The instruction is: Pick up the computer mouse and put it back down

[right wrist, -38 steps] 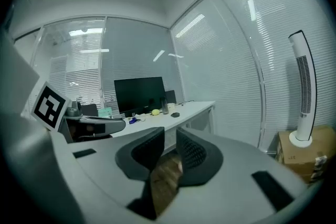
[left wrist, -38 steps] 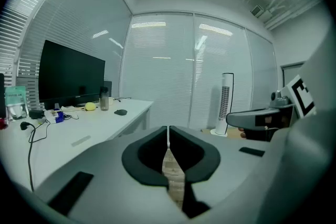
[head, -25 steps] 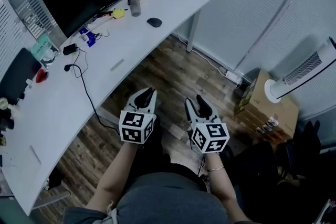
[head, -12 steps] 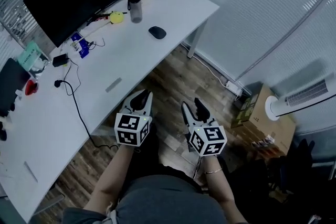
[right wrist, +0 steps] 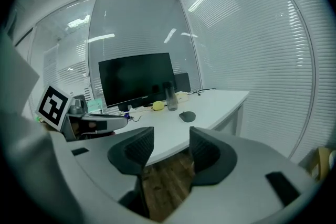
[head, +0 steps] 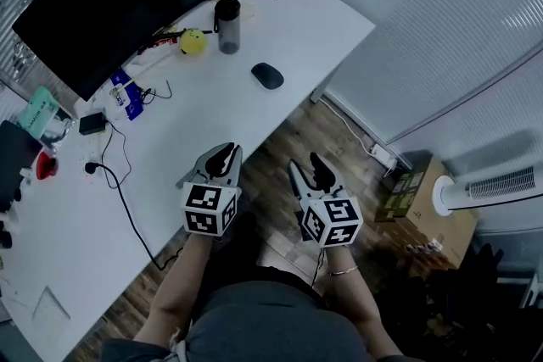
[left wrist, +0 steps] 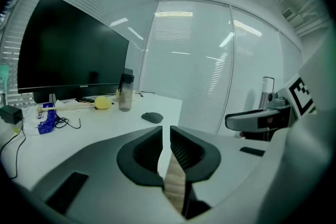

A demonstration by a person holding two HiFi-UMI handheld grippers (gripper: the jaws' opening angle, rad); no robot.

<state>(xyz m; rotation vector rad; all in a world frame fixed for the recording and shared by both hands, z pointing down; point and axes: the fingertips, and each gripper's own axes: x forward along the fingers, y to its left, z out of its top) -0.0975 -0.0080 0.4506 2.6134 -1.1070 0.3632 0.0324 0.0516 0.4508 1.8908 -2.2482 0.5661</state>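
— From the left, how do the tongs stand?
— The left gripper [head: 222,151] is by the near edge of the desk [head: 288,17], jaws all but together, nothing in them.
— And the computer mouse [head: 267,75]?
— It lies flat further in on the desk, ahead of both grippers and well apart. Its long axis looks slanted, roughly crosswise to that edge.
— The right gripper [head: 305,162]?
— It is over the floor [head: 339,140], jaws apart and empty, with the mouse nearly dead ahead. Both seem about equally far; I judge the right one readier.
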